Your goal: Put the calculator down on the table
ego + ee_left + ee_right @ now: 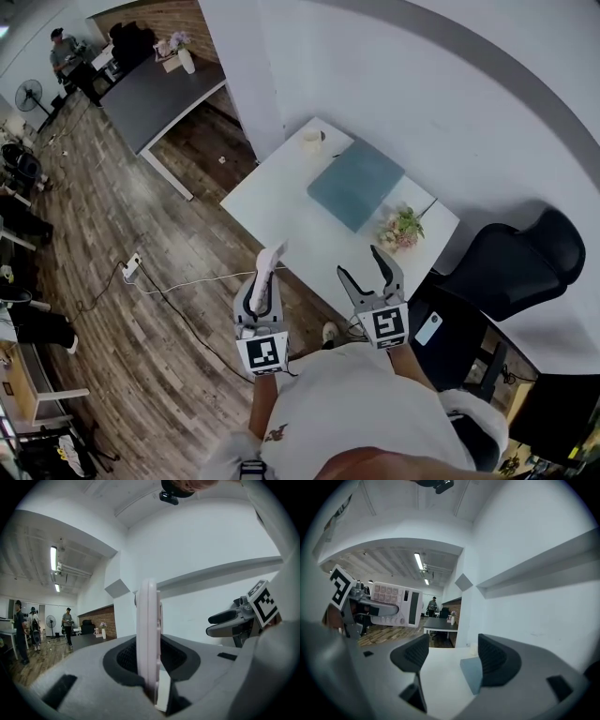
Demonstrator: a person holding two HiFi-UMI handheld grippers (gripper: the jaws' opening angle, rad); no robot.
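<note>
While the person in the white top (375,403) stood facing the white table (272,202), both grippers were held out level side by side. The left gripper (263,286) had its jaws clamped tight on the calculator (272,259). The left gripper view showed its pale pink edge (149,634) standing upright between the pads, and the right gripper view showed its key face (396,604) turned sideways in the air. The calculator was up in that grip, at the near edge of the table and not resting on it. Just beside it, the right gripper (360,263) had its jaws spread apart with nothing between them; in its own view only the tabletop showed in the gap (452,656).

On the table lay a blue-grey mat (356,183). A small bunch of flowers (401,228) sat near its right corner and a pale cup (312,141) beyond its far end. A black chair (516,262) stood to the right of the table, and a white power strip (131,267) lay on the wooden floor (122,216) to the left.

Farther back stood a dark table (155,94) with a white vase (186,58) on it. Past that, a person (70,56) stood near a floor fan (30,94).
</note>
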